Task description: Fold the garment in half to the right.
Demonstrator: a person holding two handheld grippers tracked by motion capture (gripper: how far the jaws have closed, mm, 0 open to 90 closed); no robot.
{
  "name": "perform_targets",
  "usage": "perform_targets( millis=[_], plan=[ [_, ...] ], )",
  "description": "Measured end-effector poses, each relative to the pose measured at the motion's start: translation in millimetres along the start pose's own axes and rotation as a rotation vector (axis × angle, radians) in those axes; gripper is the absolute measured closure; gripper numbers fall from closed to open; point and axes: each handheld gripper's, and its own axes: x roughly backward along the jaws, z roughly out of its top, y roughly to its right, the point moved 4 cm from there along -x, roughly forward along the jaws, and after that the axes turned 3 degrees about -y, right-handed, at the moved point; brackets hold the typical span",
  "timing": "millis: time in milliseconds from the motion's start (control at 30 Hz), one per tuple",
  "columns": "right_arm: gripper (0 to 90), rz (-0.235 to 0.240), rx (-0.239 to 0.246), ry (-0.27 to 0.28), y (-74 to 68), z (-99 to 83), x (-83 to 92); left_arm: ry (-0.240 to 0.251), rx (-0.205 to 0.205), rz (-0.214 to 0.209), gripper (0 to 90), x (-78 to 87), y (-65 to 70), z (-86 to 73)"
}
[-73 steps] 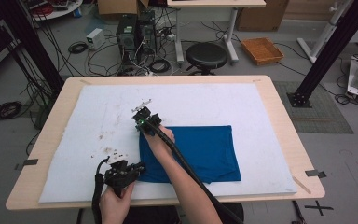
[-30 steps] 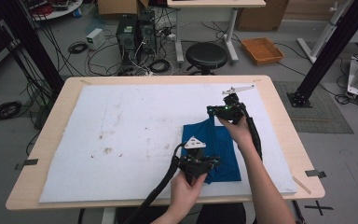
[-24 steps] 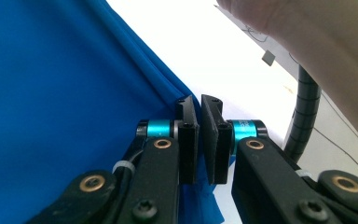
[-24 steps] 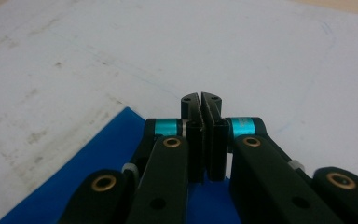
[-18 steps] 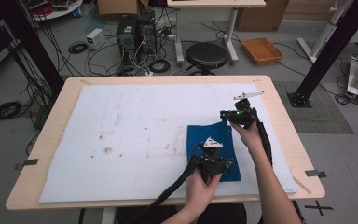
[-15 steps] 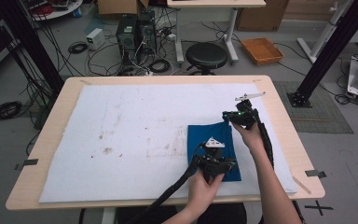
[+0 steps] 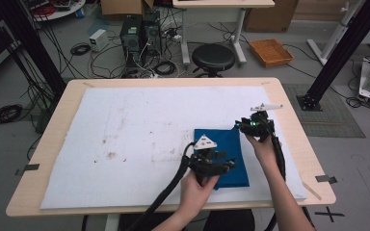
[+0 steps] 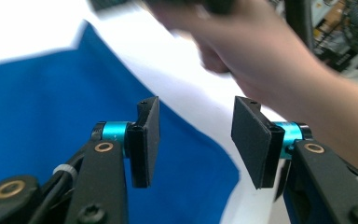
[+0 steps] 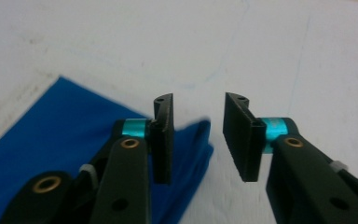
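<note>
One blue cloth (image 7: 224, 156) lies folded on the white mat (image 7: 125, 139), near the table (image 7: 296, 144) right edge; the mat's left part is free (only stains); two tools: left tool (image 7: 217, 166) and right tool (image 7: 245, 126) have just been opening, gripping nothing.

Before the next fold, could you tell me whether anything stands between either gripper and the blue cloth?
Nothing visible does. The folded blue fabric cloth lies flat on the white mat, and both the left gripper and right gripper hover just above its edges, jaws just opened, nothing between them.
</note>
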Motion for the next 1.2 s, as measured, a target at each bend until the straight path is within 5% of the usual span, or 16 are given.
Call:
perform_targets(
  millis=[167,333,467,600,700,767,1033,1200],
  plan=[
    [55.7,-0.017,-0.018,0.022,-7.8,-36.1,21.0,0.038,-0.035,0.092,50.4,37.6,-25.6,7.8],
    [56.9,0.051,-0.033,0.042,-24.4,-71.7,51.8,0.075,-0.045,0.173,48.4,76.4,-53.8,8.6],
    [60.6,0.107,-0.011,0.021,-43.4,-97.3,67.7,0.099,-0.073,0.29,47.1,110.5,-80.4,5.2],
    [66.3,0.127,0.01,-0.019,-57.0,-115.5,73.0,0.126,-0.041,0.355,47.1,139.9,-103.4,-1.7],
    [84.4,0.127,0.04,-0.046,-60.5,-122.5,72.2,0.133,-0.015,0.376,47.1,154.3,-113.9,-8.6],
    [88.3,0.132,0.047,-0.06,-61.3,-125.4,71.6,0.133,-0.007,0.387,47.1,160.8,-118.3,-12.9],
    [88.2,0.112,0.014,-0.066,-55.1,-133.3,78.7,0.143,0.007,0.401,47.2,174.9,-126.4,-19.1],
    [74.8,0.099,0.019,-0.04,-49.4,-125.5,79.2,0.152,0.01,0.4,47.1,179.2,-129.5,-20.1]
  ],
)
